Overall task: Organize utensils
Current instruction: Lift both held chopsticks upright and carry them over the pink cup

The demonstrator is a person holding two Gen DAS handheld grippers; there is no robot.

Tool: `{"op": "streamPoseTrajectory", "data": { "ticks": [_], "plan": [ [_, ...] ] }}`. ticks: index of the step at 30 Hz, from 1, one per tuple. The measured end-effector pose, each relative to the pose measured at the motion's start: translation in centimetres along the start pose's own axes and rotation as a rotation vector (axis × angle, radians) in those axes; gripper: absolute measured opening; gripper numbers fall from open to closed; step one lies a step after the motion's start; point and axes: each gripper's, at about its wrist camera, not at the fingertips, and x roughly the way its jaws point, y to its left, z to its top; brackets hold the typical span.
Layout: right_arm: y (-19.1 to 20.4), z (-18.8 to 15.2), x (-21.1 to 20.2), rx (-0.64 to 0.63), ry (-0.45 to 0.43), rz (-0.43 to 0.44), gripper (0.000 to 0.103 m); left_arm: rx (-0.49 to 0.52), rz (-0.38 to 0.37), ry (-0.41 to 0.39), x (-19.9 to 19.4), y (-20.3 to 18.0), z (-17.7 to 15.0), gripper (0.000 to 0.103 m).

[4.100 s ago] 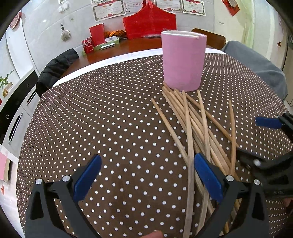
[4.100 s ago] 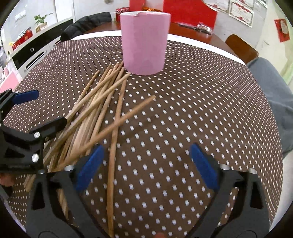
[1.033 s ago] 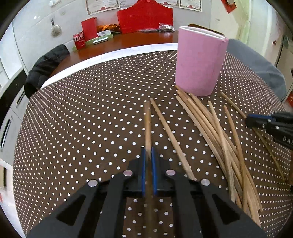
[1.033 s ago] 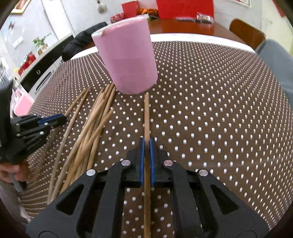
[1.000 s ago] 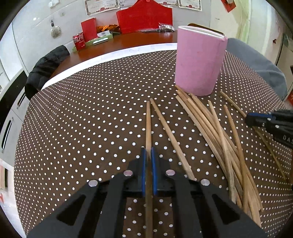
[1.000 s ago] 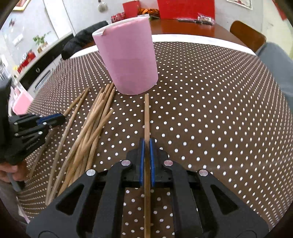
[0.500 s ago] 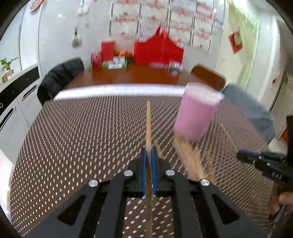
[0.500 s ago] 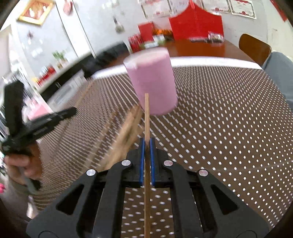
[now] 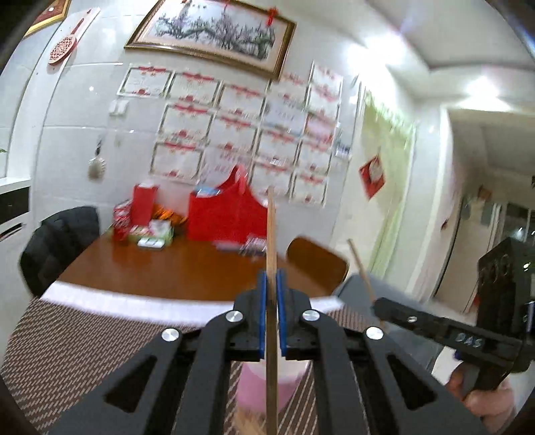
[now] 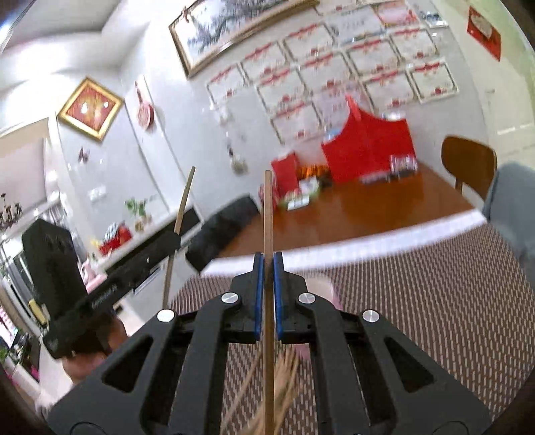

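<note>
Left gripper (image 9: 271, 294): clamped on one chopstick (image 9: 271, 231), pointed toward 12 o'clock. Right gripper (image 10: 267, 271): clamped on another chopstick (image 10: 267, 207). Pink cup (image 9: 254, 384) seen below, on dotted tablecloth (image 9: 67, 351).

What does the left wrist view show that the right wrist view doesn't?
Only the left wrist view: the left gripper close up, shut on its chopstick, a long framed painting seen whole, and a doorway at the right. Only the right wrist view: the right gripper close up, shut on its own chopstick, a gold diamond frame, and a plant. Both: the pink cup, loose chopsticks, dotted cloth, red bag.
</note>
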Motion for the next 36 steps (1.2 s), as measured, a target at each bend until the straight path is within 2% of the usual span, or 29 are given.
{"op": "streamPoseTrajectory", "data": {
  "ticks": [7,12,20,36],
  "plan": [
    [-1.7,5.0,5.1,0.054,-0.124,0.009,0.006,-0.064,-0.032,-0.086,6.5,0.2,2.5,0.006],
    [-3.0,6.5,8.0,0.084,-0.171,0.034,0.006,-0.066,-0.027,-0.097,9.6,0.4,2.0,0.006],
    [-5.0,5.0,12.7,0.099,-0.132,0.006,0.006,-0.084,-0.005,-0.057,13.4,1.6,-0.1,0.006],
    [-7.1,2.6,13.0,0.106,-0.06,-0.044,0.006,-0.074,0.011,-0.034,14.9,2.2,-0.4,0.006]
  ]
}}
